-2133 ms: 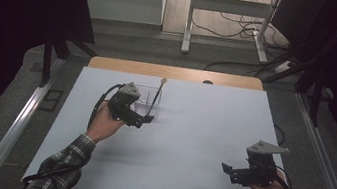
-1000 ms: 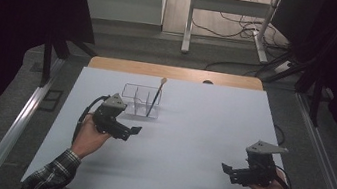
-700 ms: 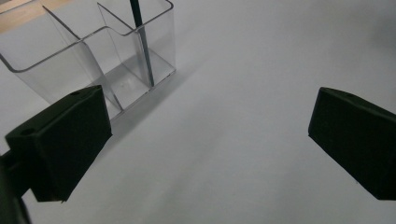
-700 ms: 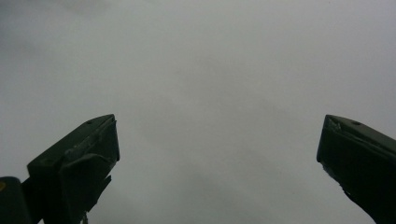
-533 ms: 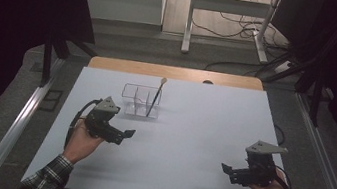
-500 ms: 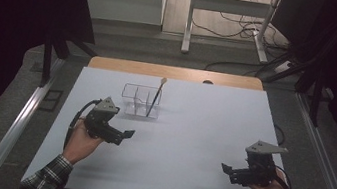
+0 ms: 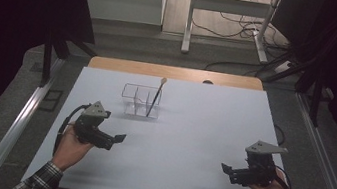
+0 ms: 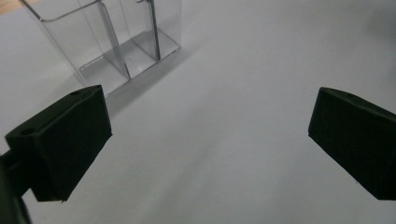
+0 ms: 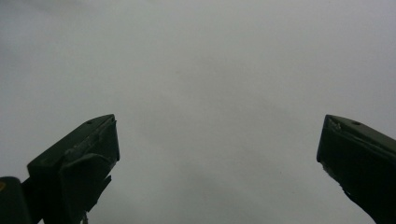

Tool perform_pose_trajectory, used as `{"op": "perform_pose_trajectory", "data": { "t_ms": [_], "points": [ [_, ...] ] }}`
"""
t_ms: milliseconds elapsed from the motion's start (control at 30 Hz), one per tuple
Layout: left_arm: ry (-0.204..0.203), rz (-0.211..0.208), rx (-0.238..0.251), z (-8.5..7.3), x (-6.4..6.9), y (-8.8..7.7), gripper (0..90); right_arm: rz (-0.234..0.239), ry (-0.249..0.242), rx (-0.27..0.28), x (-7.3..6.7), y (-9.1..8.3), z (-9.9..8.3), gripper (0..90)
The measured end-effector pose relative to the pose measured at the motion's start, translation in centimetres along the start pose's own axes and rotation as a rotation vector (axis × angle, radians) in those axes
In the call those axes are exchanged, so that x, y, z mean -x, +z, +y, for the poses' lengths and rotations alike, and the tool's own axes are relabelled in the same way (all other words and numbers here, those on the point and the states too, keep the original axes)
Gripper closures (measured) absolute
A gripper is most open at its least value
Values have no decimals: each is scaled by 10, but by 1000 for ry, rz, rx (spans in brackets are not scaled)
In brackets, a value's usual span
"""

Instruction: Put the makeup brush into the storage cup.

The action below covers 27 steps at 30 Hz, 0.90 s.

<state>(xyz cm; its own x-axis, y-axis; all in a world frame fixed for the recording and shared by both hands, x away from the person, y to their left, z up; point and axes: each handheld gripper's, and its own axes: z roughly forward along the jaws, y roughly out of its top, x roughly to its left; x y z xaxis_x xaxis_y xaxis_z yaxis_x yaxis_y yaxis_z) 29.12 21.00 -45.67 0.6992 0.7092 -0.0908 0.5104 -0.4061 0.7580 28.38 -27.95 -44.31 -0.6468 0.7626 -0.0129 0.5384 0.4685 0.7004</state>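
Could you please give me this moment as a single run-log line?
left tool: open, empty, near organizer | right tool: open, empty, over table | clear organizer: upright | stick: leaning in right compartment

Right hand-held gripper [image 9: 217, 163], jaws spread wide, nothing between them, over bare white table [image 9: 210, 70]

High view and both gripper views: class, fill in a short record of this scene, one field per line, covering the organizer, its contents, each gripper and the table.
organizer: clear organizer with compartments, standing upright toward the far middle of the table
contents: one thin stick with a pale tip, leaning in the right-hand compartment
left gripper: left gripper, jaws wide open, holding nothing, near side of the organizer and apart from it
right gripper: right gripper, jaws wide open, holding nothing, near the front right edge
table: white table
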Motion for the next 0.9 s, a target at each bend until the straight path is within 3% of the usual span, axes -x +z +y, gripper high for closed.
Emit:
{"op": "perform_pose_trajectory", "data": {
  "t_ms": [467,900],
  "points": [
    [-39,19,6,-19,-2,-22,0,-2,3,1,0,0,0,0],
    [-35,64,-17,-32,2,-35,0,-4,4,1,0,0,0,0]
  ]
}}
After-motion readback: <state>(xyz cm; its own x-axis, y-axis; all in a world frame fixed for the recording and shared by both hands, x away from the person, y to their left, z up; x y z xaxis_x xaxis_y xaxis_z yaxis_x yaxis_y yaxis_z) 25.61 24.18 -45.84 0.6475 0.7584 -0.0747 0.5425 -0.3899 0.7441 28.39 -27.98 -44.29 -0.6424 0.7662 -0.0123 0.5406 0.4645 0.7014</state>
